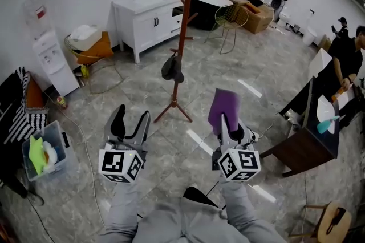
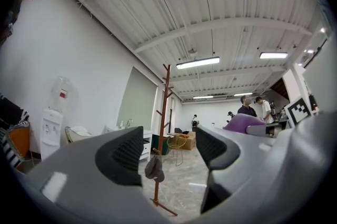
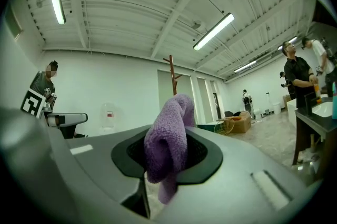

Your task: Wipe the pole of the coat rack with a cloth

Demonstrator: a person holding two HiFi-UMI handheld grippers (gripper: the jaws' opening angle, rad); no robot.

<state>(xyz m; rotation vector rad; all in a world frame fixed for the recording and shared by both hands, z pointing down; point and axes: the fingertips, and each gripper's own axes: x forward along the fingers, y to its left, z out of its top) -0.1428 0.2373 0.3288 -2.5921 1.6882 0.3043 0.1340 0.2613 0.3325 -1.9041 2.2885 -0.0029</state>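
The brown wooden coat rack (image 1: 186,25) stands on the grey stone floor a step ahead of me, with a dark hat (image 1: 172,69) hanging low on its pole. The rack (image 2: 162,128) also shows between the left jaws in the left gripper view, and its top (image 3: 171,75) peeks over the cloth in the right gripper view. My right gripper (image 1: 225,120) is shut on a purple cloth (image 1: 223,109), which stands up from the jaws (image 3: 169,144). My left gripper (image 1: 130,122) is open and holds nothing. Both grippers hang short of the rack.
A white sink cabinet (image 1: 149,18) and a water dispenser (image 1: 52,53) stand along the back wall. A wire chair (image 1: 230,20) sits behind the rack. A dark desk (image 1: 312,139) with a person at it is at right. A bin (image 1: 47,152) sits at left.
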